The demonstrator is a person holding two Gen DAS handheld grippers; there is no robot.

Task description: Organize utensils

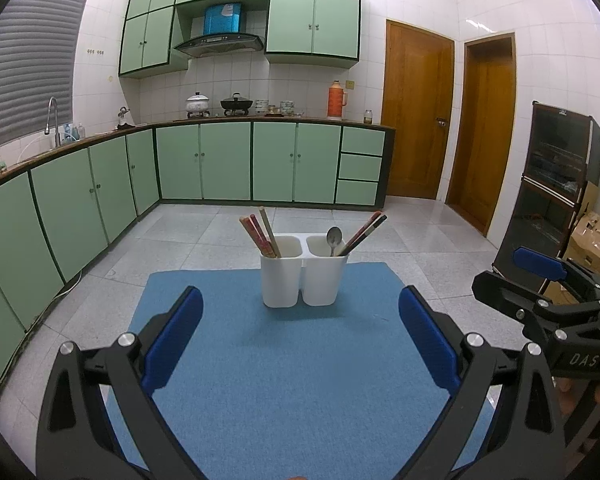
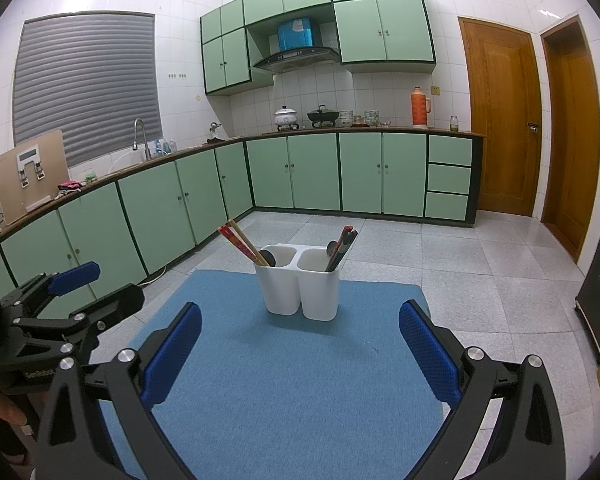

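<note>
The holder (image 1: 302, 270) ahead of my fingers hides every utensil's lower end. My own gripper bases run off frame. Countertop jars too small to tell.

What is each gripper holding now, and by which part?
Nothing is held. The left gripper and the right gripper are both open and empty, short of the white utensil holder.

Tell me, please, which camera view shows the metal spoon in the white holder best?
The left wrist view: the spoon shows its whole shiny bowl above the right compartment of the white holder. In the right wrist view dark chopsticks partly cover it.
</note>
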